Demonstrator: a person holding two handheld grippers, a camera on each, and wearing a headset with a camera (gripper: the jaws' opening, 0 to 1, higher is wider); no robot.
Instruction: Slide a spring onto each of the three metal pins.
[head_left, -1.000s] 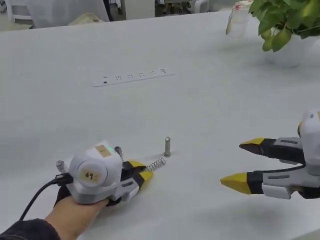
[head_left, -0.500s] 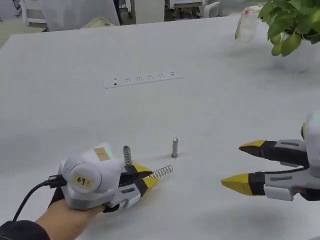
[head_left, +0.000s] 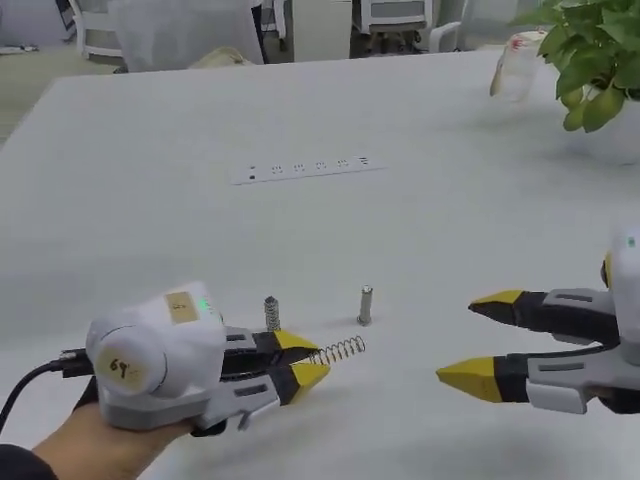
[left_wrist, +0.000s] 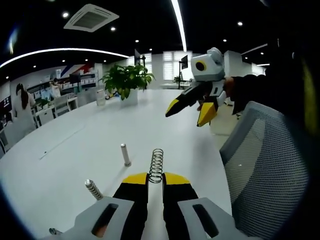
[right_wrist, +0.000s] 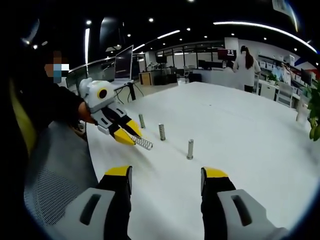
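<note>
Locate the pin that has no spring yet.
In the head view the bare pin stands upright near mid-frame, to the right of a sprung pin and just beyond the spring held in the left tongs.

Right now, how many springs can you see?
3. One spring in the left gripper, one on the middle pin, one on the end pin by that gripper.

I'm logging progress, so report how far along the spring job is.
Done: in the right gripper view, the end pin and the middle pin each wear a spring. In hand: the left gripper is shut on the third spring, near the bare pin but not on it. Left: slide that spring onto this last pin. The right gripper is open and holds nothing.
</note>
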